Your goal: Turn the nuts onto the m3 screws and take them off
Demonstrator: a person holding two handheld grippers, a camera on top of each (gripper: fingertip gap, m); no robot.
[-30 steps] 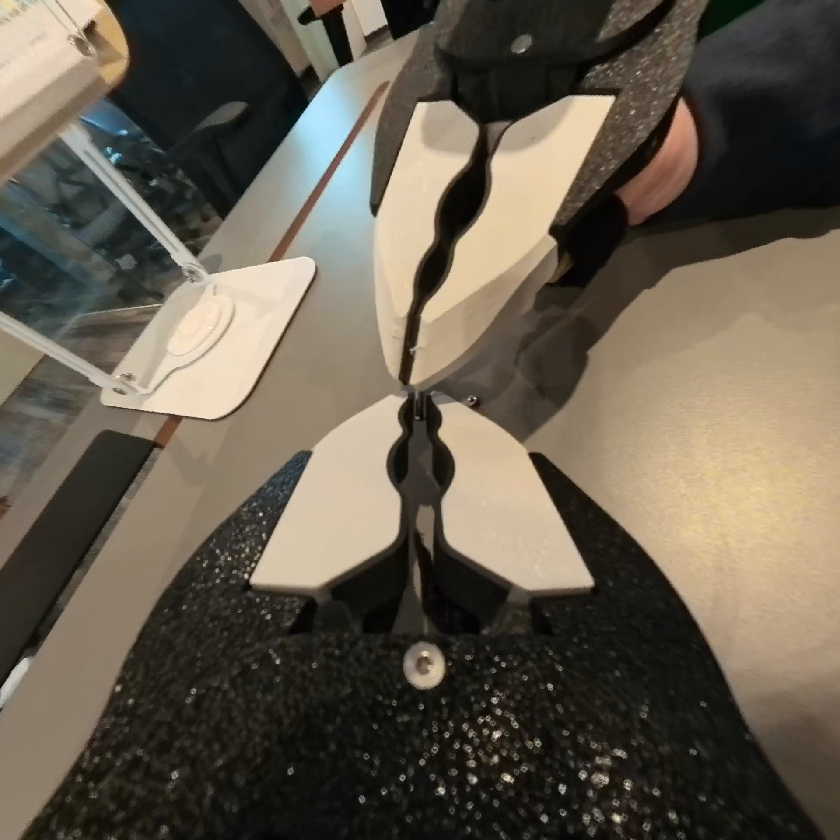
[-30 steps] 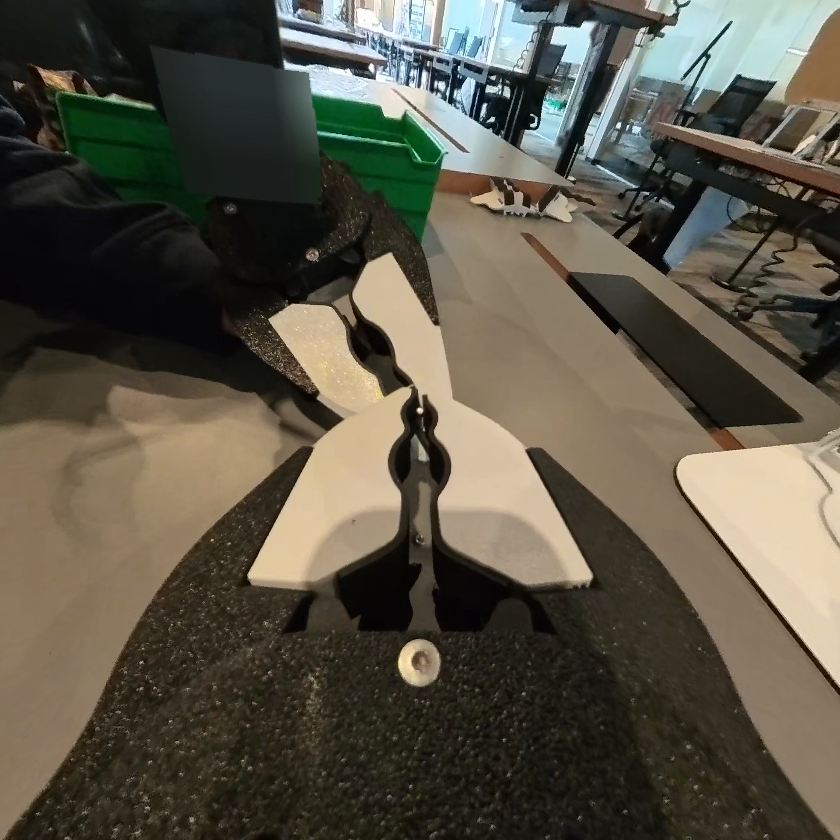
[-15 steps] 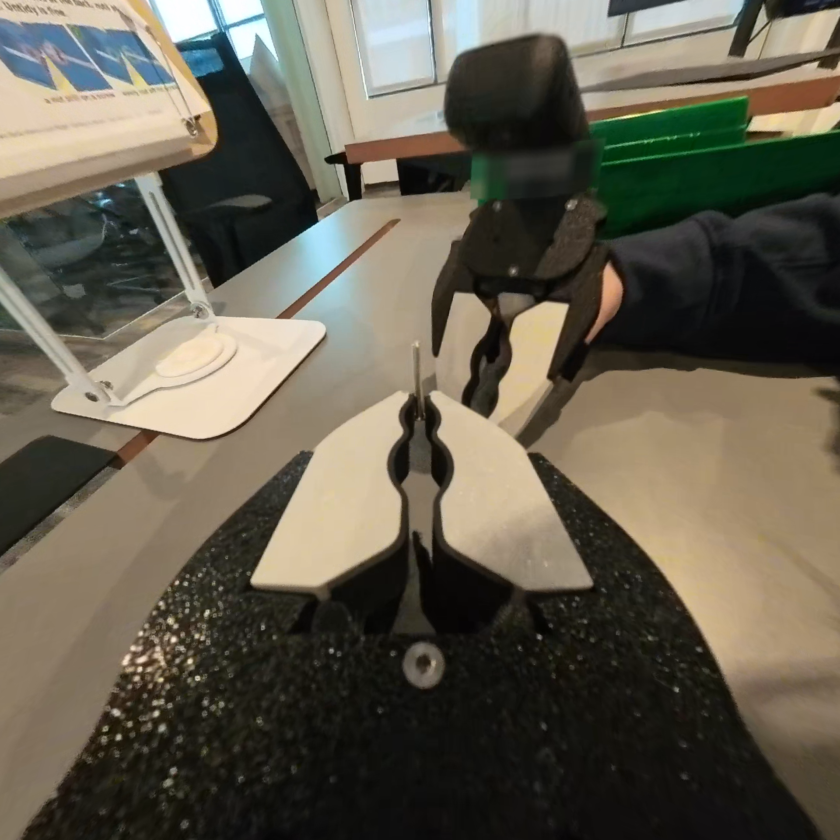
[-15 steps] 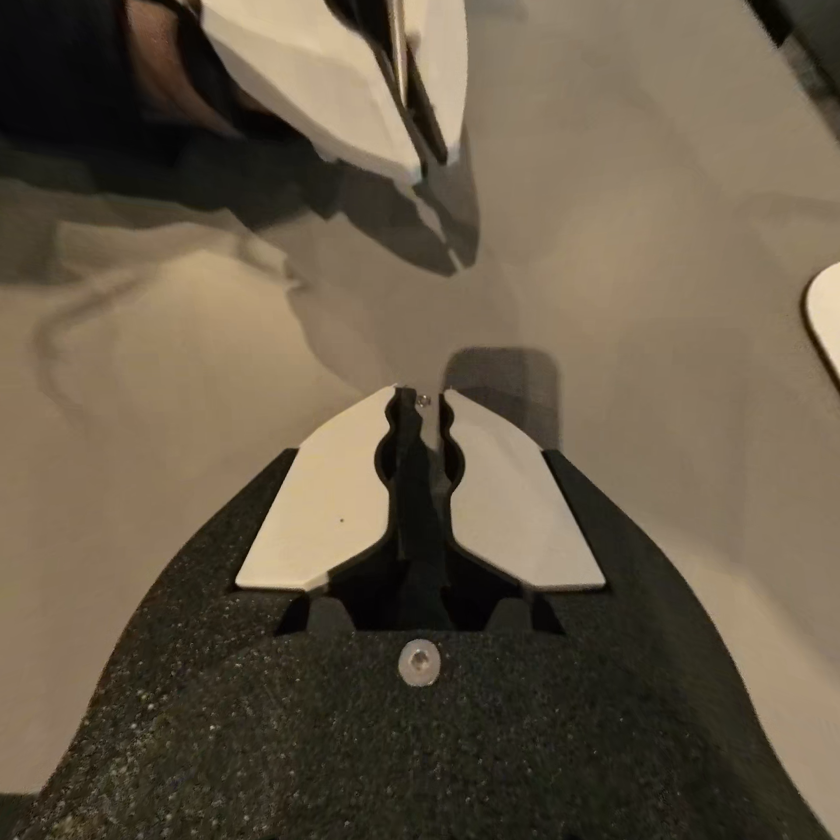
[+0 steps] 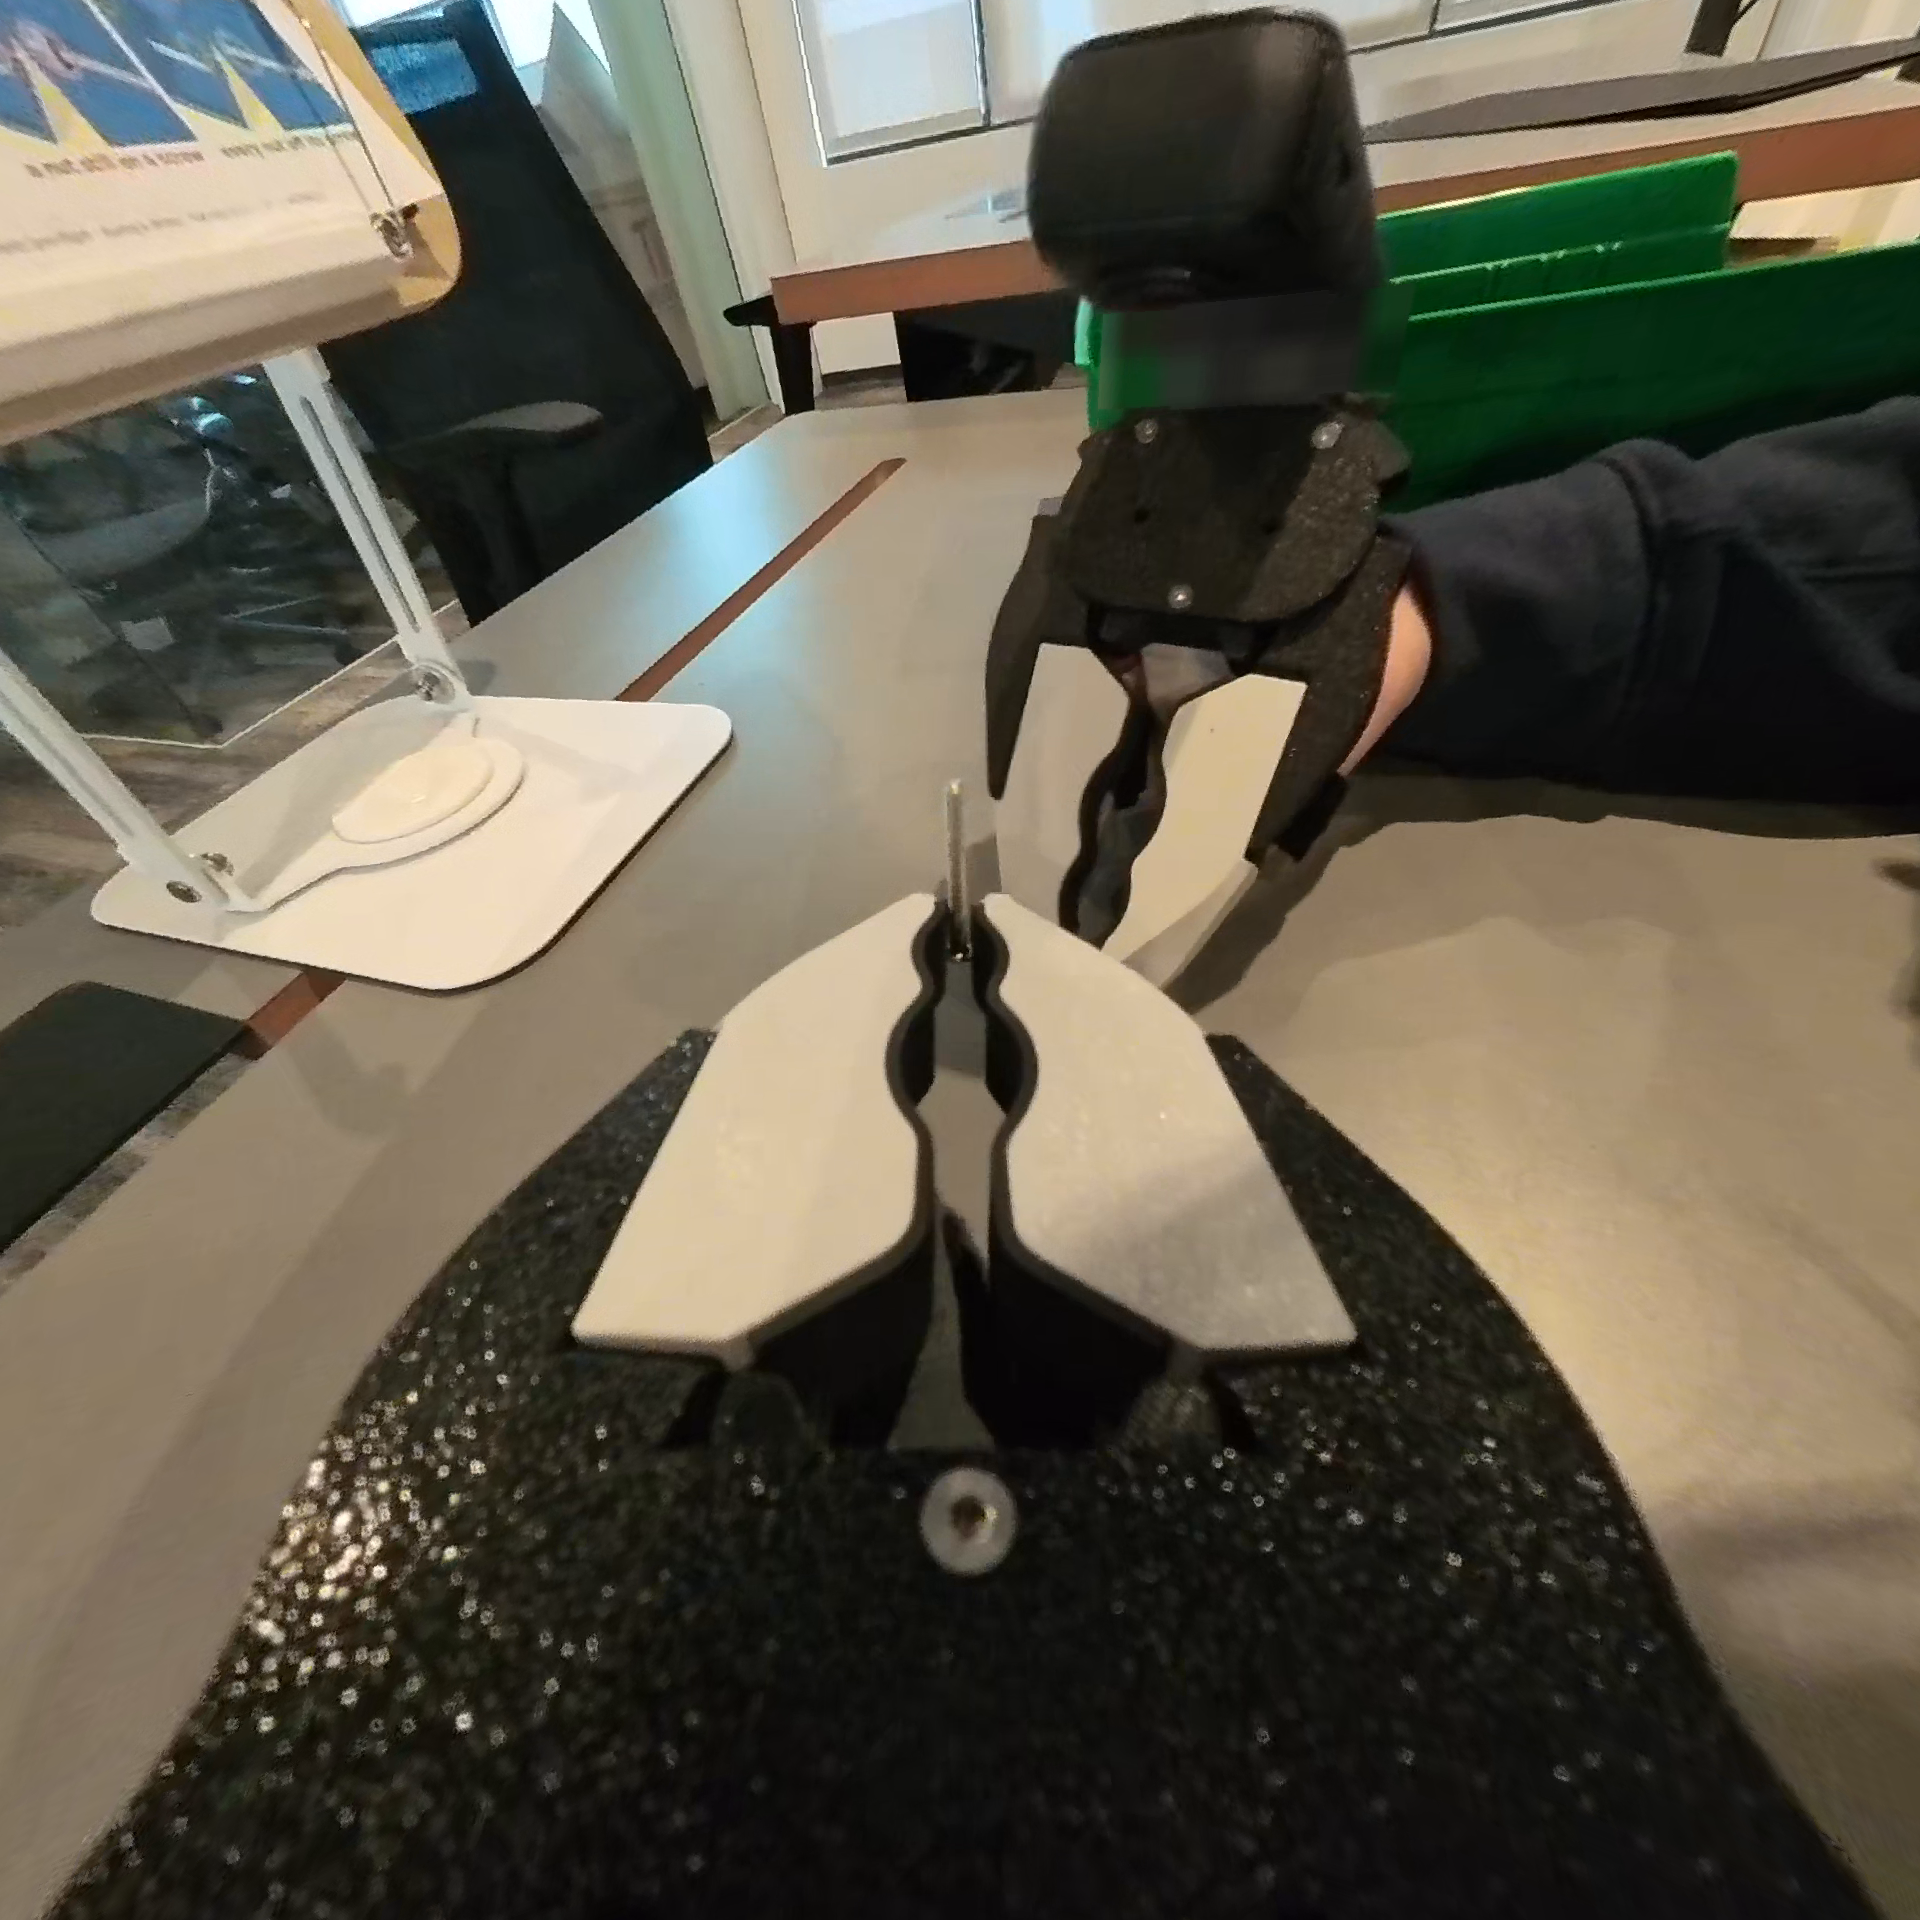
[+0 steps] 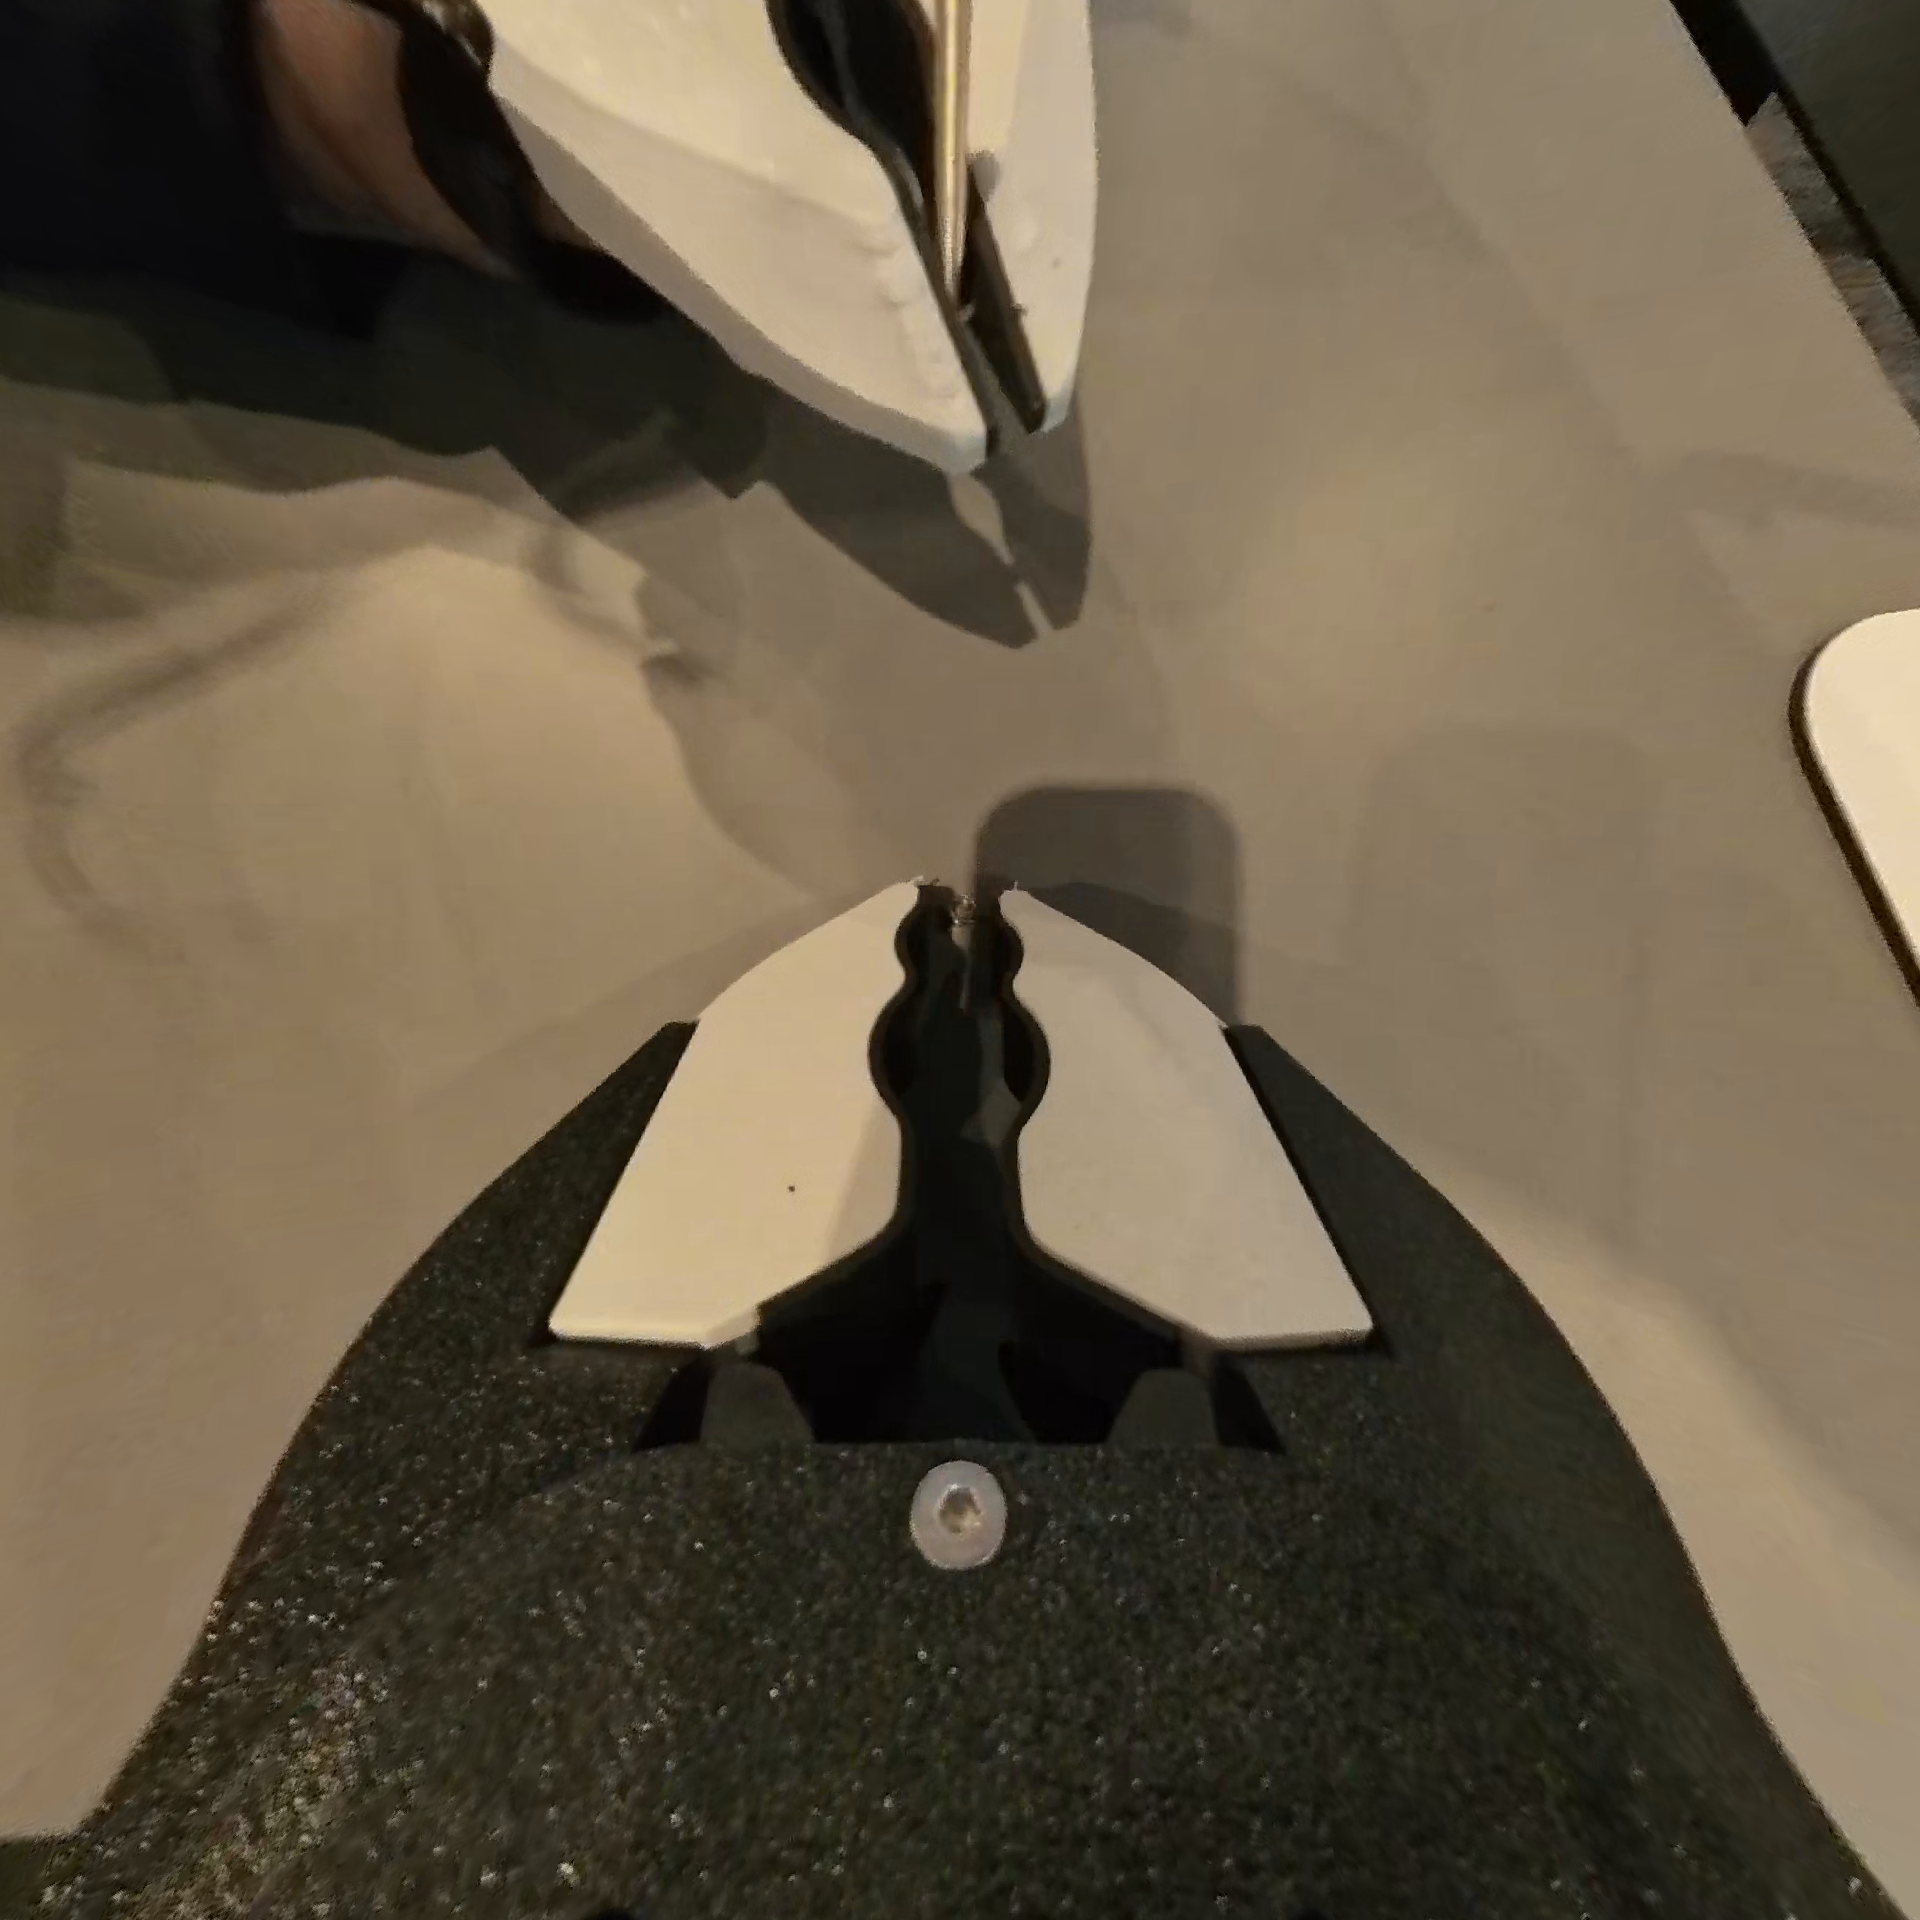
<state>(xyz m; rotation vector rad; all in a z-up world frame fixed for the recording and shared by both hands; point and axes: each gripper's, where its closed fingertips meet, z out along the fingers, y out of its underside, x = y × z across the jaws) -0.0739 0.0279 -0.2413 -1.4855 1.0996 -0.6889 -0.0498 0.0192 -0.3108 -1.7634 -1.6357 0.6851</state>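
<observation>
**Screw upright in the left jaws, nut at the right tips**

A printed sheet (image 5: 177,156) with blue and yellow graphics and lines of small text sits on a white stand (image 5: 416,842), off to the left of the screw; its wording is not repeated here; no brand mark shows on either tool.

The screw (image 5: 954,873) is thin, silver and threaded, standing upright above the grey table (image 5: 1558,1143); the left gripper (image 5: 958,914) is closed tight on its lower end, the white fingers (image 5: 810,1122) nearly meeting, the shaft rising clear of their tips; in the right wrist view the same screw (image 6: 951,156) runs between those white fingers.

The nut (image 6: 964,912) is a tiny silver glint at the tips of the right gripper (image 6: 966,904); those jaws stand narrowly parted, and whether both pads press on the nut I cannot tell, it being so small.

To the right of the screw, the right gripper (image 5: 1127,914) points steeply down at the table, just beside the screw but apart from it; a hand (image 5: 1397,686) in a dark sleeve (image 5: 1662,623) grips it from the right; green bins (image 5: 1662,312) stand behind the screw, farther back.
</observation>
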